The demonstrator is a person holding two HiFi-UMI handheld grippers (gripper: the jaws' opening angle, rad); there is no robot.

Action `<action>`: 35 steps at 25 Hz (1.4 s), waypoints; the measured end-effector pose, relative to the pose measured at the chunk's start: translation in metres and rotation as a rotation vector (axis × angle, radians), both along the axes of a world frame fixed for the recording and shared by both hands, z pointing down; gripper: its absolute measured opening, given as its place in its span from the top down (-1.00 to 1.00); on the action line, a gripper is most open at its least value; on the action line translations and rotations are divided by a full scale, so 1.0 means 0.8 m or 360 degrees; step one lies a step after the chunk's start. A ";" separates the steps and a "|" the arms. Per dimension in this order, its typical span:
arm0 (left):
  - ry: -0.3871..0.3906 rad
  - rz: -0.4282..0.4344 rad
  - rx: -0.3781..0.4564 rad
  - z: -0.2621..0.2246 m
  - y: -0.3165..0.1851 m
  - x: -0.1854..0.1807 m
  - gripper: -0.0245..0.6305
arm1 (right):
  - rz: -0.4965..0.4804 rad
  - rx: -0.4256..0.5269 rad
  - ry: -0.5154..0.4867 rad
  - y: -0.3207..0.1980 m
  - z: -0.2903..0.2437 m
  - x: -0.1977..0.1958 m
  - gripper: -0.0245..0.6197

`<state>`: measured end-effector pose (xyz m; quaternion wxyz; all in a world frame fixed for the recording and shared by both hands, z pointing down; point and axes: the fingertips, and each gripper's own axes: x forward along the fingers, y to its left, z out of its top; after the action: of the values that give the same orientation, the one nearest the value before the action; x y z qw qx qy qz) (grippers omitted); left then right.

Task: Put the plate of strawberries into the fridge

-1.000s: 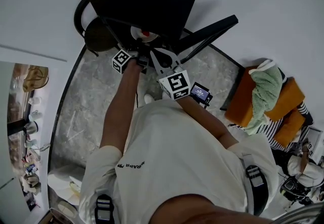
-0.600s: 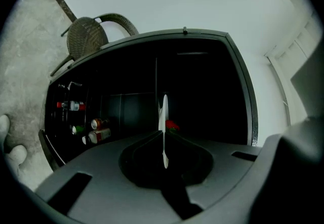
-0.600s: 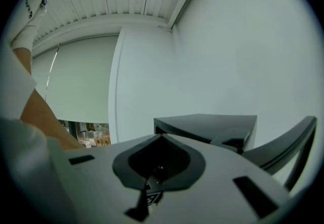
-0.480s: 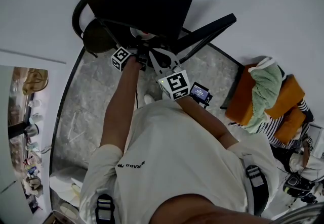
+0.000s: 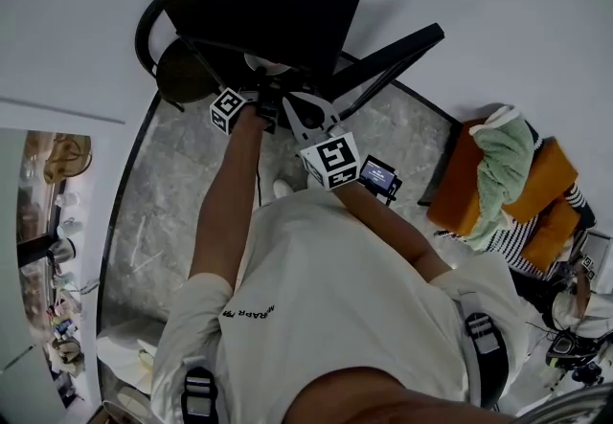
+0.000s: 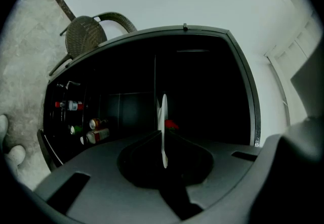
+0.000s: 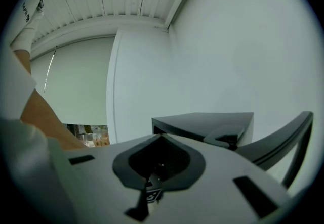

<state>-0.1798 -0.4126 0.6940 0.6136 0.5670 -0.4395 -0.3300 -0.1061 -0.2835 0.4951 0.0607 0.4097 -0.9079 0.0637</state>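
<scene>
A black fridge [image 5: 287, 1] stands open, its door [image 5: 388, 63] swung out to the right. My left gripper [image 5: 265, 90] is shut on the rim of a white plate [image 5: 259, 61] at the fridge's opening. In the left gripper view the plate [image 6: 163, 129] shows edge-on between the jaws, a red strawberry [image 6: 171, 124] on it, against the dark fridge interior [image 6: 202, 96]. My right gripper [image 5: 292, 108] hangs just right of the left one, shut and holding nothing. In its own view the right gripper [image 7: 162, 137] points at the fridge's top [image 7: 202, 122] and the white wall.
Cans and bottles [image 6: 83, 127] sit on a shelf at the fridge's left side. A dark wicker chair [image 5: 177, 58] stands left of the fridge. An orange seat piled with clothes [image 5: 498, 192] is at the right. The floor [image 5: 163, 192] is grey marble.
The left gripper has edged the plate slightly further under the fridge's top, so less of it shows. The right gripper has barely moved.
</scene>
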 end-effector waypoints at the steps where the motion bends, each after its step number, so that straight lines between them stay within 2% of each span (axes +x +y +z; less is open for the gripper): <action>1: 0.0002 0.0002 0.0004 -0.001 0.000 0.000 0.89 | 0.0004 -0.0004 -0.0006 -0.001 0.000 0.001 0.89; 3: 0.0004 -0.0001 0.0002 -0.002 0.000 -0.001 0.87 | 0.0008 -0.0005 -0.0013 -0.002 -0.001 0.002 0.89; 6: -0.0004 0.0000 0.0006 -0.004 0.004 0.001 0.66 | 0.0006 -0.0005 -0.0016 -0.002 0.000 0.002 0.89; 17: 0.0026 -0.0083 -0.0022 0.000 0.039 -0.027 0.63 | -0.0009 -0.0012 -0.0014 0.001 0.001 -0.001 0.89; 22: 0.0028 -0.0087 0.0013 -0.014 0.049 -0.027 0.65 | -0.0026 -0.0018 -0.0014 0.003 0.002 -0.003 0.89; 26: 0.0012 -0.0045 0.0038 -0.035 0.064 -0.023 0.82 | -0.0039 -0.0018 -0.0014 0.006 0.002 -0.007 0.89; 30: -0.0045 -0.0022 0.0105 -0.063 0.075 -0.024 0.91 | -0.0046 -0.0015 -0.0023 0.007 0.002 -0.010 0.89; 35: -0.0183 -0.0010 0.0172 -0.096 0.090 -0.028 0.92 | -0.0050 -0.0027 -0.0038 0.009 0.001 -0.010 0.89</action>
<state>-0.2024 -0.3410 0.6176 0.5548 0.6159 -0.4573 -0.3219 -0.1142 -0.2760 0.4961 0.0545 0.3940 -0.9144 0.0754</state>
